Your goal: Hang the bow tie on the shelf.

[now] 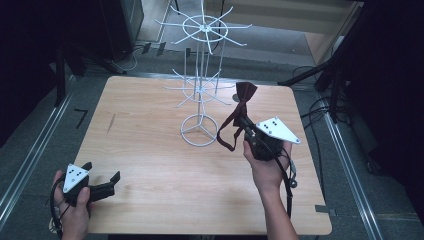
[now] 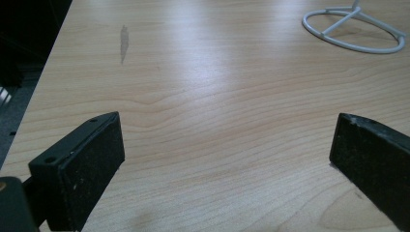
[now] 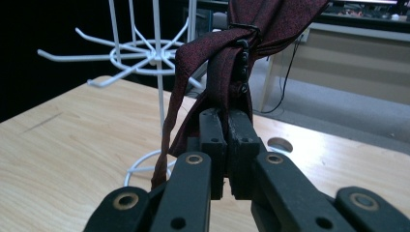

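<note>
At lower left your left gripper (image 1: 103,181) sits low over the table (image 1: 150,165), jaws spread wide, empty. The white wire rack (image 1: 200,90) stands center, its top cropped. Right of center, your right gripper (image 1: 246,126) clamps a dark red bow tie (image 1: 243,97); its strap hangs looped.

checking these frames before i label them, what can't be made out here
- Bow tie: in the right gripper view its bow is cut off by the top edge; the part pinched by the right gripper is hidden between its fingers.
- White wire rack: the left gripper view shows just its base ring, cut by the top edge.
- Left gripper: the hand hides its rear in the high view.
</note>
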Demonstrator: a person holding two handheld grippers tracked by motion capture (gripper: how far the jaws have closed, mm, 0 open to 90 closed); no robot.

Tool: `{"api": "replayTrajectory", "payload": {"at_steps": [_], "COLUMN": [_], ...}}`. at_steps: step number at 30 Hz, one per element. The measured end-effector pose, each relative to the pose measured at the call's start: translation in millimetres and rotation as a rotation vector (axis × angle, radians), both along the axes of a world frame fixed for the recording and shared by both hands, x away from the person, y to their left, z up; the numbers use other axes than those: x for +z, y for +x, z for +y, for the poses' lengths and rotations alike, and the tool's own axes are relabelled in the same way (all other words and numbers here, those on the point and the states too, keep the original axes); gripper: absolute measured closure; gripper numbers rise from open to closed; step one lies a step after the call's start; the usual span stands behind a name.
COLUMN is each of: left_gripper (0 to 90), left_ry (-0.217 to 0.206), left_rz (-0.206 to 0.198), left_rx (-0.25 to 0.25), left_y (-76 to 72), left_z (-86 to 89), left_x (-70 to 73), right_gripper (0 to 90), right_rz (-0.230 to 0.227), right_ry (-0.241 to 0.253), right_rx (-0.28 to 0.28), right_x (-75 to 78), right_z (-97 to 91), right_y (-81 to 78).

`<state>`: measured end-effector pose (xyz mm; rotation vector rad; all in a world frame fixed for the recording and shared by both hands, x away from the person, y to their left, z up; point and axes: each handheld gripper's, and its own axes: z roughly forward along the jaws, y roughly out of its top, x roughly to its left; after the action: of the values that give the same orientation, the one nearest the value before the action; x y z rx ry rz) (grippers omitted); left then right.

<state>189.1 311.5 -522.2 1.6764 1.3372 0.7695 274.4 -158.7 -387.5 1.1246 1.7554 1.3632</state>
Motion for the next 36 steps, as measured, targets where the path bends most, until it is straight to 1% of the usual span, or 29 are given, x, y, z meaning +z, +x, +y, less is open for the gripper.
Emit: {"api": "replayTrajectory", "payload": {"at_steps": [7, 10, 18, 23, 28, 33, 36], "left_gripper": [0.0, 0.0, 0.0, 0.0, 0.0, 0.0, 0.0], "left_ry": [-0.004, -0.003, -0.013, -0.014, -0.014, -0.013, -0.013], "left_rz": [0.000, 0.004, 0.003, 0.001, 0.000, -0.001, -0.001], "left_rx": [-0.004, -0.005, -0.004, -0.003, -0.002, -0.003, -0.003], "left_y": [0.1, 0.0, 0.3, 0.5, 0.4, 0.6, 0.6], "left_z": [0.5, 0.4, 0.3, 0.4, 0.4, 0.5, 0.7], "left_x": [0.0, 0.1, -0.1, -0.3, -0.3, -0.3, -0.2], "right_gripper": [88.3, 88.2, 88.2, 88.1, 88.1, 88.1, 88.0], "right_rz": [-0.012, -0.015, -0.012, -0.001, -0.001, 0.006, 0.014], "right_ry": [-0.002, 0.004, 0.017, 0.023, 0.035, 0.029, 0.034], "right_rx": [0.000, -0.002, -0.024, -0.029, -0.036, -0.044, -0.046], "right_x": [9.1, 11.3, 14.3, 15.1, 15.2, 15.7, 15.2], "right_z": [5.1, 6.5, 4.6, 3.7, 2.5, 3.7, 4.3], "right_y": [7.7, 12.2, 24.8, 29.8, 35.8, 42.0, 46.0]}}
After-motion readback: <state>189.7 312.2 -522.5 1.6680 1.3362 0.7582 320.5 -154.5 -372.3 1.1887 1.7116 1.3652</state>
